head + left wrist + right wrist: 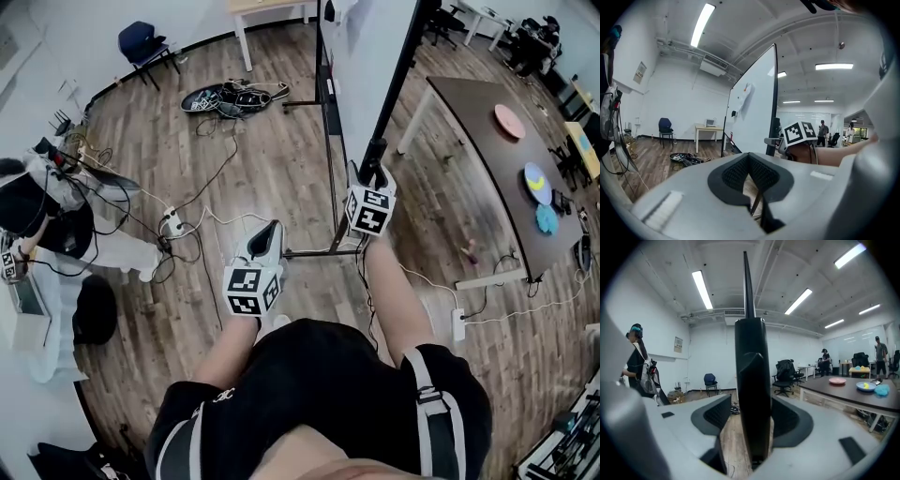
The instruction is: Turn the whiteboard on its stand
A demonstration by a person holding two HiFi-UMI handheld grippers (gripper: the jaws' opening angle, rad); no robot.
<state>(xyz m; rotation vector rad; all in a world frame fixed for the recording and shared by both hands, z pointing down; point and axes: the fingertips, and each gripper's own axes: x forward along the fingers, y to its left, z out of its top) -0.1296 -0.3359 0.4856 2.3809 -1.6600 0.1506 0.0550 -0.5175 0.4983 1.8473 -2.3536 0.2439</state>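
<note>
The whiteboard stands upright on its wheeled stand, seen almost edge-on in the head view; its white face shows in the left gripper view. My right gripper is at the board's black side frame. In the right gripper view that frame stands upright between the jaws of the right gripper, with a gap on its left side, so the gripper is open around it. My left gripper hangs lower and to the left, apart from the board. Its pads meet with nothing between them.
The stand's foot bar lies on the wooden floor by my feet. Cables and a power strip run to the left. A dark table with coloured plates stands to the right. A person stands at far left.
</note>
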